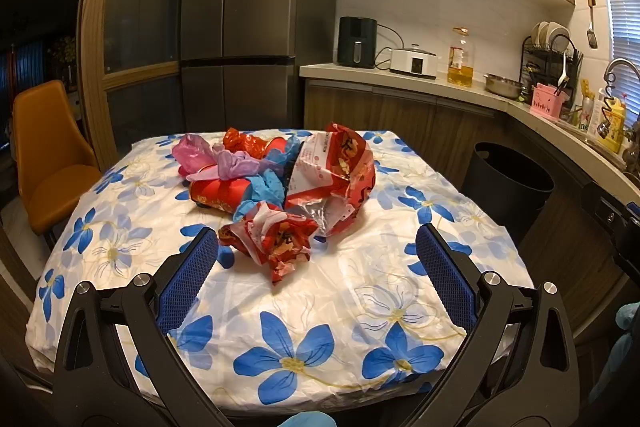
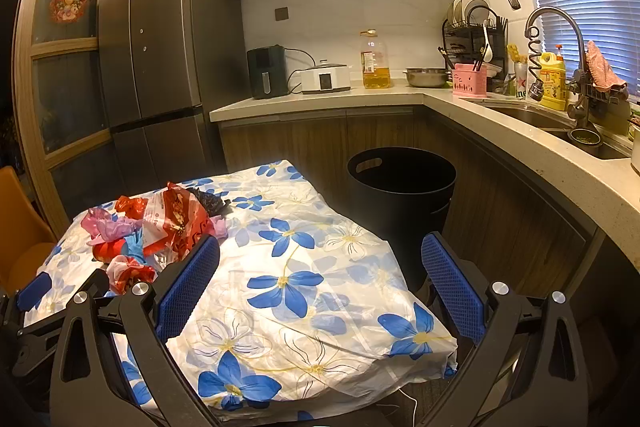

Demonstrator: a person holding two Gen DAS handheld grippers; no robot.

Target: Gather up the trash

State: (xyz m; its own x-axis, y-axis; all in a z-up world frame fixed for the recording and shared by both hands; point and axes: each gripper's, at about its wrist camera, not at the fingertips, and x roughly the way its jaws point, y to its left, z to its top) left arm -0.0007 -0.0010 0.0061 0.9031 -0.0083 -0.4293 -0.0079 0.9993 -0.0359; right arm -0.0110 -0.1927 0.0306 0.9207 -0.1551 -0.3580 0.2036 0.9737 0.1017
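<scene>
A heap of trash lies on the table with the blue-flower cloth (image 1: 360, 307): a crumpled red wrapper (image 1: 276, 239) nearest, a large torn red-and-white bag (image 1: 336, 171), a red can on its side (image 1: 218, 193), blue (image 1: 260, 187) and pink (image 1: 196, 151) plastic scraps. My left gripper (image 1: 318, 255) is open and empty, its fingers either side of the near wrapper, short of it. My right gripper (image 2: 320, 267) is open and empty over the table's right part; the heap (image 2: 172, 223) is at its left. A black bin (image 2: 400, 191) stands on the floor beyond the table.
A dark fridge (image 1: 240, 19) stands behind the table. An orange chair (image 1: 48, 155) is at the left. The counter (image 2: 320, 99) with an air fryer, a cooker, an oil bottle and a sink (image 2: 540, 119) runs along the right. The bin also shows in the left wrist view (image 1: 508, 183).
</scene>
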